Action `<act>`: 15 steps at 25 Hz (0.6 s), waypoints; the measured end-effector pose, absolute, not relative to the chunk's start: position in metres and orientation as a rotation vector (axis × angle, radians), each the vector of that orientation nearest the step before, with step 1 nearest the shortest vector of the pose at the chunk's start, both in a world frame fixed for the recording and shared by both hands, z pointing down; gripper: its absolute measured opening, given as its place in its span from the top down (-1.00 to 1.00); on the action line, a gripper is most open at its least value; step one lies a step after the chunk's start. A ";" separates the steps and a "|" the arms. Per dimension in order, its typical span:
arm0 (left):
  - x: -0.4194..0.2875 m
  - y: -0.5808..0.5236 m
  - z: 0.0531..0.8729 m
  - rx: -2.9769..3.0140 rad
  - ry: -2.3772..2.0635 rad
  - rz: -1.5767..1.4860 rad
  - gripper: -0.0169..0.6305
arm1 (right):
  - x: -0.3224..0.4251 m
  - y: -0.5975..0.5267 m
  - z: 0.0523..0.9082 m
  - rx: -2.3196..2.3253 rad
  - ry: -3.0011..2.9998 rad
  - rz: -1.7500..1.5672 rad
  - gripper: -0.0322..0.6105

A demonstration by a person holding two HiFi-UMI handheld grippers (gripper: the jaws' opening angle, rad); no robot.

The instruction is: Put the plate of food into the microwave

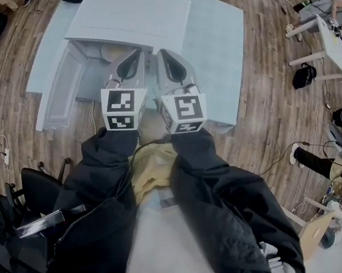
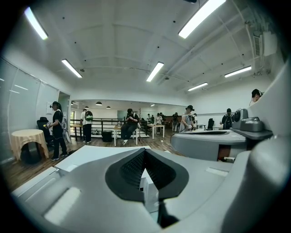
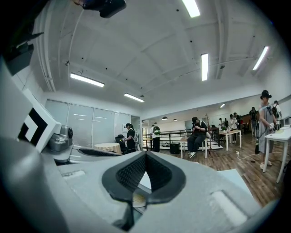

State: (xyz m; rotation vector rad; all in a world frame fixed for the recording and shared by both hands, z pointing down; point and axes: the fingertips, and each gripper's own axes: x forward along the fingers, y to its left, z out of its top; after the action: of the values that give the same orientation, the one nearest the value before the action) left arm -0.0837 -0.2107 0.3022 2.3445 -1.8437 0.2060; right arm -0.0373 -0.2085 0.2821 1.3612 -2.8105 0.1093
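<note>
Head view: left gripper (image 1: 135,54) and right gripper (image 1: 164,54) are held side by side, close together, in front of the white microwave (image 1: 128,17). The microwave stands on a pale blue table (image 1: 221,40). Its door (image 1: 61,97) hangs open toward the picture's left. Dark sleeves (image 1: 101,172) run back from both marker cubes.

Left gripper view: the left gripper's (image 2: 144,150) jaws meet at the tips, with nothing clamped between them.

Right gripper view: the right gripper's (image 3: 145,153) jaws are also closed tip to tip and empty. A pale yellowish disc (image 3: 138,199) shows low through the gap under the pads. I cannot tell whether it is the plate of food. No other view shows the plate.
</note>
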 end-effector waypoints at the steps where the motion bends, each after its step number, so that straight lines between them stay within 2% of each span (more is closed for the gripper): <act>1: -0.084 -0.210 0.303 2.342 -1.842 0.204 0.95 | -0.037 -0.208 0.282 1.362 -2.809 0.112 0.92; 15: -0.088 -0.210 0.304 2.316 -1.878 0.207 0.95 | -0.038 -0.211 0.284 1.324 -2.825 0.093 0.92</act>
State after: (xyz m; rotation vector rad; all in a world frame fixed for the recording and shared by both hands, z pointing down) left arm -0.0875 -0.2103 0.3036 2.3157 -1.8781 0.2071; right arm -0.0379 -0.2109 0.2842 1.3239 -2.8248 0.0935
